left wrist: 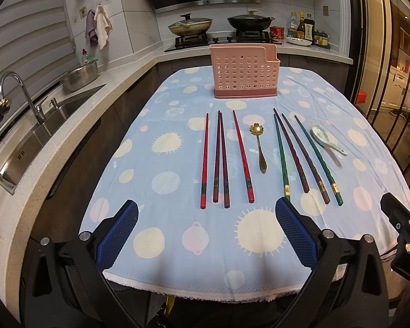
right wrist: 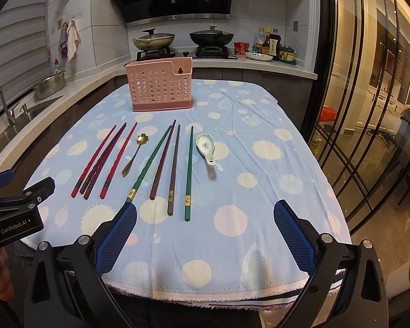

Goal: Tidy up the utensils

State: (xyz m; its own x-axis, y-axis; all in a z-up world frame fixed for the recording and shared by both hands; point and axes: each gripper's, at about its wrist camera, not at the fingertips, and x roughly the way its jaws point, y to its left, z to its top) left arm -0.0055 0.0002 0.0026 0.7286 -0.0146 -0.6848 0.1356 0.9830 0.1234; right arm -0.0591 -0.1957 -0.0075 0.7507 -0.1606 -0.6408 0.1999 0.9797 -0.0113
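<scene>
Jaws of both the left gripper (left wrist: pixel 206 231) and right gripper (right wrist: pixel 205 231) stand wide apart and empty over the desk's near edge. Nothing is sorted yet: red chopsticks (left wrist: pixel 205 161), gold spoon (left wrist: pixel 259 147), green and dark chopsticks (left wrist: pixel 300 155) and ceramic spoon (left wrist: pixel 325 139) lie mid-desk, the pink holder (left wrist: pixel 244 71) at the far edge. Best pinch one chopstick near its thick end, then lift it level.

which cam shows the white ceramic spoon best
The right wrist view: the ceramic spoon lies near the picture's middle, bowl and green pattern clear. The left wrist view shows it too, but off to the right and more warped by the fisheye.
</scene>
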